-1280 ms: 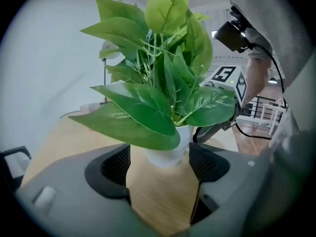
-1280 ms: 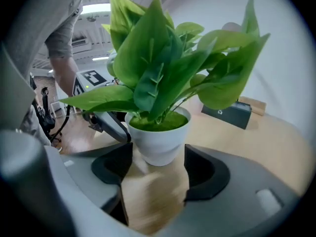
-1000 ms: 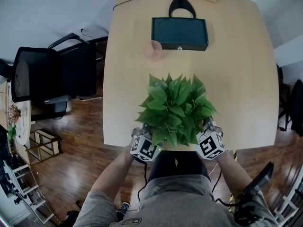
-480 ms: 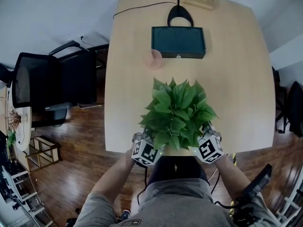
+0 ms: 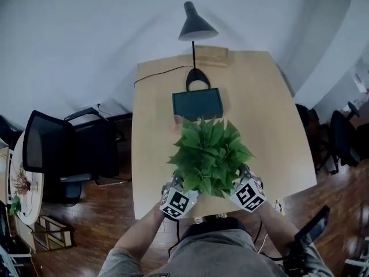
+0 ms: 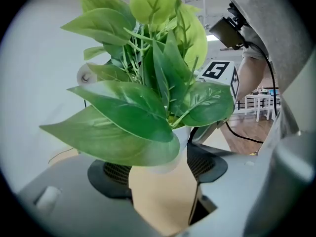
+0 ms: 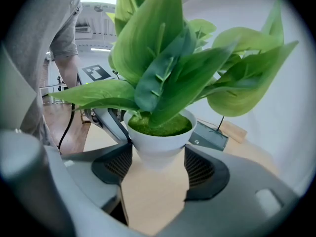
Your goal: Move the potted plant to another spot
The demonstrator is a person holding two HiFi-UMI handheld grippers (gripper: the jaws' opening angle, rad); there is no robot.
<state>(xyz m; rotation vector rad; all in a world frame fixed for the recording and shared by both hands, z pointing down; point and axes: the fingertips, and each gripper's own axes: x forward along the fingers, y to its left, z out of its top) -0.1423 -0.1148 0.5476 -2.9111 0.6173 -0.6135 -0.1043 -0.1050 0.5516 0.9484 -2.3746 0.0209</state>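
Observation:
A leafy green plant (image 5: pixel 209 157) in a small white pot (image 7: pixel 160 137) hangs above the near part of the wooden table (image 5: pixel 153 131). My left gripper (image 5: pixel 185 188) comes in from its left and my right gripper (image 5: pixel 238 180) from its right. In the right gripper view the pot sits wedged between the two dark pads (image 7: pixel 202 169), and the tabletop shows well below it. In the left gripper view big leaves cover most of the pot (image 6: pixel 181 132), whose white wall also sits between that gripper's pads (image 6: pixel 116 174). In the head view the foliage hides the pot and both sets of fingertips.
A dark teal box (image 5: pixel 198 103) lies on the table just beyond the plant. Behind it stand a black desk lamp (image 5: pixel 196 27) and a wooden block (image 5: pixel 211 55). A black office chair (image 5: pixel 55 154) is on the left, and more chairs (image 5: pixel 340 137) are on the right, over wood floor.
The plant has risen off the table with both grippers on it. The head view has pulled up and back, and now takes in the lamp and the wall.

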